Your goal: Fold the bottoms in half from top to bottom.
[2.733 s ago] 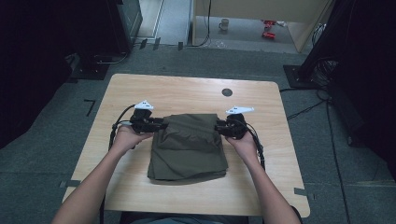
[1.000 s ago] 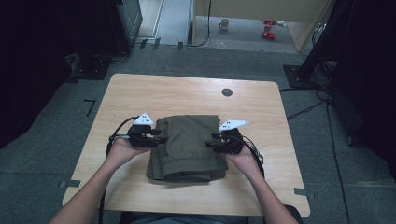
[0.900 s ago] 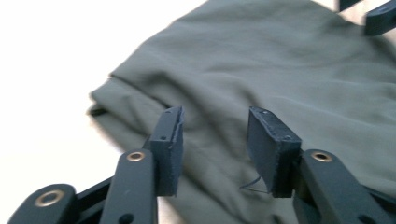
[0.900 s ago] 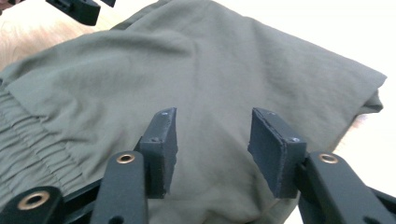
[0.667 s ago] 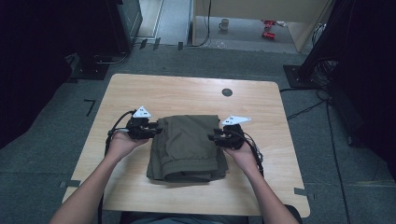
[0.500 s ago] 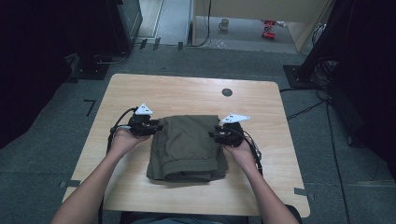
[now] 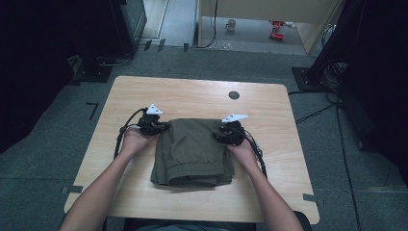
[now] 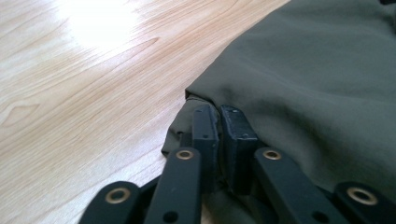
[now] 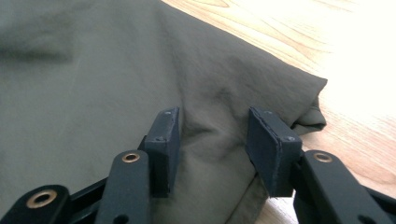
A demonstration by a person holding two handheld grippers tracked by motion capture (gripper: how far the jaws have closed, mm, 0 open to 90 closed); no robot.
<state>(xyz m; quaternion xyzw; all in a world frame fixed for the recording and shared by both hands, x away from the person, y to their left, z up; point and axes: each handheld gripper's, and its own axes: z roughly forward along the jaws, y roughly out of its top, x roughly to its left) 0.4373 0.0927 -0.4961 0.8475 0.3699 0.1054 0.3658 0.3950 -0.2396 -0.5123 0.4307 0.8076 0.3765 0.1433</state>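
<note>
pinching the folded olive garment [image 7: 192,150], left gripper [image 8: 219,122] clamped, right gripper [image 9: 215,130] agape.

The right gripper [image 9: 215,135] sits low over the olive-green folded cloth [image 9: 93,74], its two black jaws standing apart with a raised ridge of fabric between them. The cloth's corner ends just past the right-hand jaw, on the pale wooden table [image 9: 355,56], which glares brightly there.

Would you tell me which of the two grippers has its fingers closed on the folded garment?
The left gripper: its fingers pinch the olive garment, while the right gripper is open.
</note>
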